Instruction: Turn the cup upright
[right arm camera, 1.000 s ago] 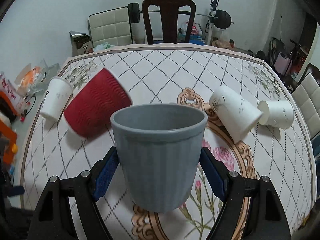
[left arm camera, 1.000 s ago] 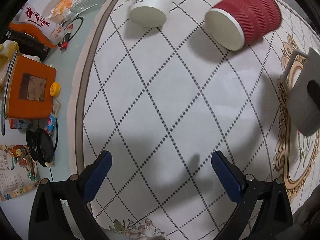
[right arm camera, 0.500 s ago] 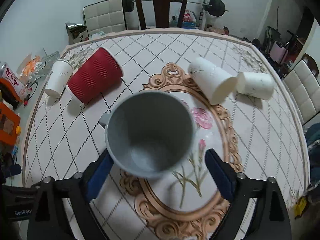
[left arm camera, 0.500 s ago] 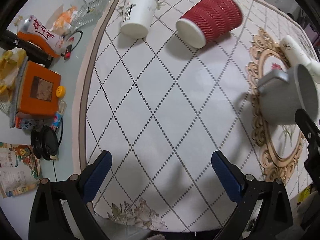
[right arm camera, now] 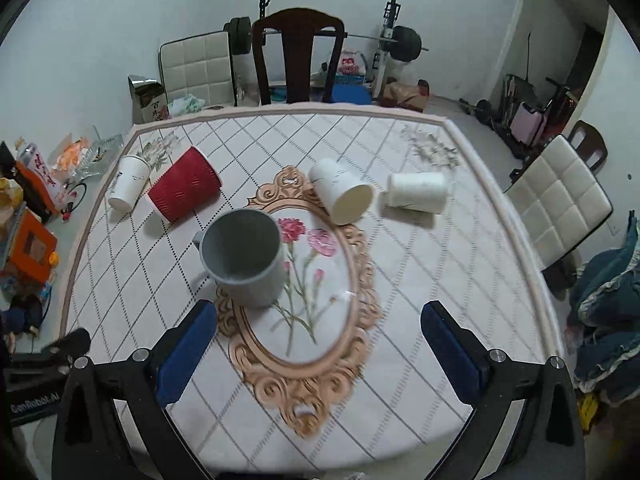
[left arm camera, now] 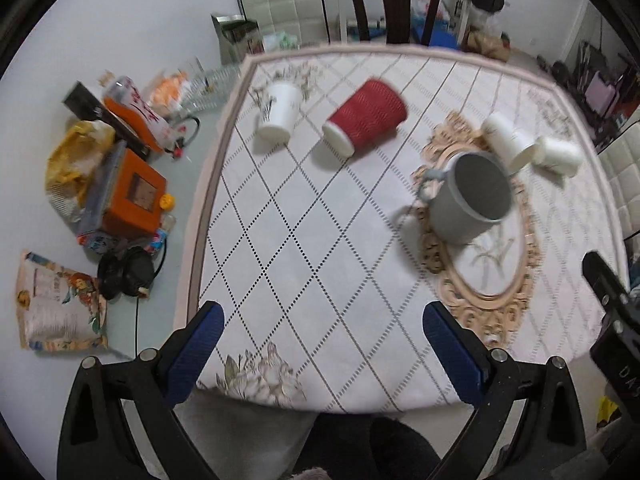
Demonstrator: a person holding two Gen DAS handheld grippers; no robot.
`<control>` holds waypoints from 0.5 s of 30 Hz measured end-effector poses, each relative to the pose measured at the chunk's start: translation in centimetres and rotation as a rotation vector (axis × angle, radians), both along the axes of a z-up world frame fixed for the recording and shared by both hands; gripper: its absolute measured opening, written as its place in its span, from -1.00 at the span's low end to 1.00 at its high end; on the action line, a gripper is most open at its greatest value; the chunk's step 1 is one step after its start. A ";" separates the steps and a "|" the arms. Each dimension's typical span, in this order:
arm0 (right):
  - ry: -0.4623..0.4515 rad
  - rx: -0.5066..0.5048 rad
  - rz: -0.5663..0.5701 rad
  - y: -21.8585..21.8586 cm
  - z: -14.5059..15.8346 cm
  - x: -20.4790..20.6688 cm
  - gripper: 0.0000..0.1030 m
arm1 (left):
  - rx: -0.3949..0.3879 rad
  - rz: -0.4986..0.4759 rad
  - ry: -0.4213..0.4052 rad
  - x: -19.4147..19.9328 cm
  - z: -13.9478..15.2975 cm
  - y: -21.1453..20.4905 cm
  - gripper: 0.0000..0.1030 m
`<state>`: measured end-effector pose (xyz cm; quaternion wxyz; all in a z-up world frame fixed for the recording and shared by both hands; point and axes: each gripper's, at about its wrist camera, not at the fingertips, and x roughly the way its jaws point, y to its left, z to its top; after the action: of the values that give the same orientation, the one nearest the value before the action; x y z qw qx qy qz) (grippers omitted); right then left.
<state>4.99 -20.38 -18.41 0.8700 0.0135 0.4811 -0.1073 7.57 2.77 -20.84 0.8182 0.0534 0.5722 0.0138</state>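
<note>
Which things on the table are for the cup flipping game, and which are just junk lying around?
For the job:
grey mug, already upright
red cup, on its side
three white cups, on their sides

Just lying about:
orange box
snack bag
headphones

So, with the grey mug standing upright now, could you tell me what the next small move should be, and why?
Probably bring the open, empty right gripper toward the nearer white paper cup. The grey mug stands upright, while that cup, the red ribbed cup and two other white cups lie on their sides, and it lies closest ahead.
</note>
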 end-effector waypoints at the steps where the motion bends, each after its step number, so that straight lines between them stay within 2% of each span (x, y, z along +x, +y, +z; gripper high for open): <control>1: -0.003 0.003 0.001 -0.3 0.8 -0.6 1.00 | -0.006 0.004 -0.025 -1.1 1.3 -0.2 0.97; 5: -0.016 0.032 0.014 -1.2 4.8 -3.8 1.00 | -0.014 0.003 -0.093 -4.1 5.0 -0.9 0.97; 12: -0.092 -0.010 0.036 -1.6 12.6 -9.8 1.00 | -0.034 0.016 -0.220 -9.1 11.0 -1.0 0.97; 15: -0.124 -0.017 0.048 -1.6 15.0 -11.5 1.00 | -0.041 0.030 -0.264 -10.9 13.3 -0.6 0.97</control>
<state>-6.52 -21.97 -3.45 0.9006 0.0011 0.4254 -0.0894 -3.37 2.12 -7.50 0.8870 0.0259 0.4607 0.0211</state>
